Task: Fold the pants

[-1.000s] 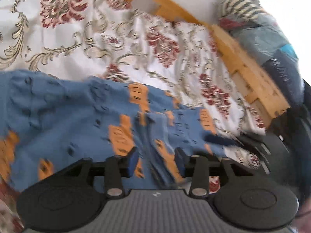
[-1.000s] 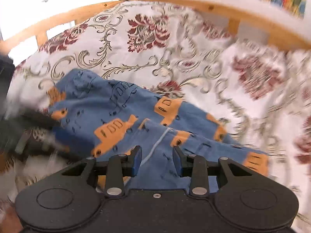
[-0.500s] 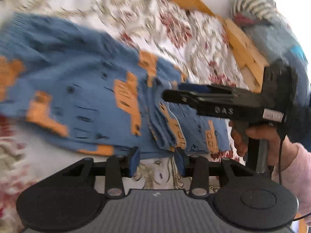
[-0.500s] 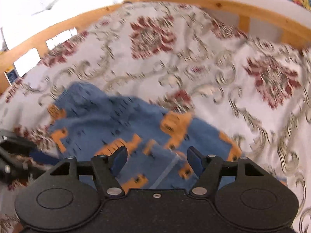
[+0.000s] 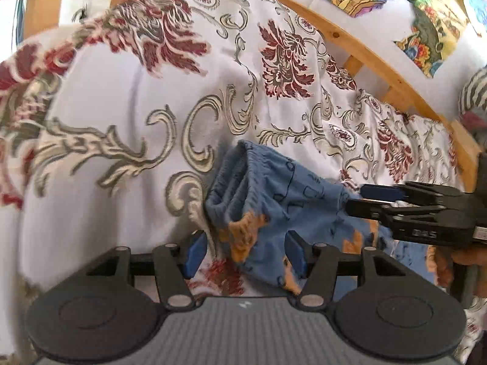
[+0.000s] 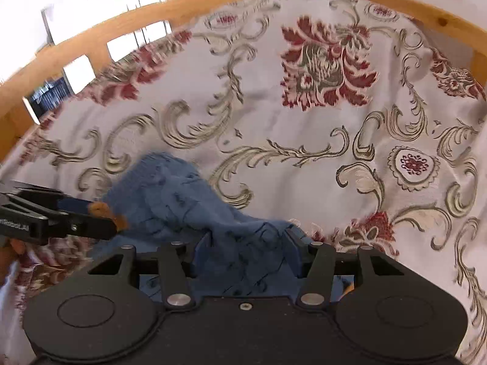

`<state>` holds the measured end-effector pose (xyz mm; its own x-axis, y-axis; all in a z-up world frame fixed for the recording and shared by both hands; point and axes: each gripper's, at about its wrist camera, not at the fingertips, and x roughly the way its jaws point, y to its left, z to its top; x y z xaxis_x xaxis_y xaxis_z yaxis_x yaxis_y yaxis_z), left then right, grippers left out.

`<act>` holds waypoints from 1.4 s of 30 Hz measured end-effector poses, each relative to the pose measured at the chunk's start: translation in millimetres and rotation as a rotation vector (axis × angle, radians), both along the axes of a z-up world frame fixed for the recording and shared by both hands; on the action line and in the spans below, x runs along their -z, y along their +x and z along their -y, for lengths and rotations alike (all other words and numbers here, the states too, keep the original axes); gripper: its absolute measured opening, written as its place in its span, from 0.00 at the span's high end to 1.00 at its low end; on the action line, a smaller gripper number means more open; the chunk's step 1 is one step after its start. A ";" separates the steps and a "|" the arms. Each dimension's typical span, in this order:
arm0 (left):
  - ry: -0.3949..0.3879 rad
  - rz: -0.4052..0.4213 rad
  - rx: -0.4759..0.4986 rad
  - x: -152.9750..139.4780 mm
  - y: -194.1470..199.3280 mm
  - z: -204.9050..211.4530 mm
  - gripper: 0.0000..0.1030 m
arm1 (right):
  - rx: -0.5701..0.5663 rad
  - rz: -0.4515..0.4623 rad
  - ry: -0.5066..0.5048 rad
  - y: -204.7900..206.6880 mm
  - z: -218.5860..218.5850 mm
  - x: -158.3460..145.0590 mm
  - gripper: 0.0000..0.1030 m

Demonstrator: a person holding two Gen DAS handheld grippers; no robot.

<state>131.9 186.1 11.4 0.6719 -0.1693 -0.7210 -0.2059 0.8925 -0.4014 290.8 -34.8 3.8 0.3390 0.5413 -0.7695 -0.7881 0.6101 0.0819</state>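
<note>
We have the blue pants (image 5: 283, 200) bunched on the floral bedspread (image 5: 121, 106). Our left gripper (image 5: 245, 254) is opening around one edge; our right gripper (image 6: 246, 251) is closing, seemingly on cloth. Uneven grips could skew the fold.

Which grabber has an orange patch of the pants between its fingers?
The left gripper: its opening jaws straddle an orange patch on the pants. The right gripper, jaws closing, has only blue cloth between them.

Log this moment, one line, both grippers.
task: fold pants | left gripper: opening, pants between jaws | right gripper: closing on pants | surface: bedspread
</note>
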 end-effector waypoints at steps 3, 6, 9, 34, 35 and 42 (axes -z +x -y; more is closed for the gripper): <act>0.016 -0.018 -0.058 7.9 11.4 1.2 0.53 | 0.051 -0.010 -0.021 15.8 -6.8 15.2 0.38; 0.075 -0.073 -0.136 16.8 20.7 -0.3 0.76 | 0.101 -0.059 0.044 21.9 3.6 12.9 0.38; 0.058 -0.094 -0.165 18.3 24.5 -2.6 0.78 | 0.089 -0.053 0.109 16.3 12.2 -7.7 0.38; -0.013 0.032 -0.059 20.8 14.2 1.1 0.40 | 0.165 -0.005 0.072 -31.5 3.4 -27.2 0.50; -0.003 0.036 -0.058 21.1 13.8 2.7 0.40 | 0.182 0.000 0.071 -39.3 7.7 -27.0 0.49; -0.029 0.039 -0.132 24.3 13.0 -5.5 0.57 | 0.408 0.195 -0.116 -123.4 55.9 -17.6 0.45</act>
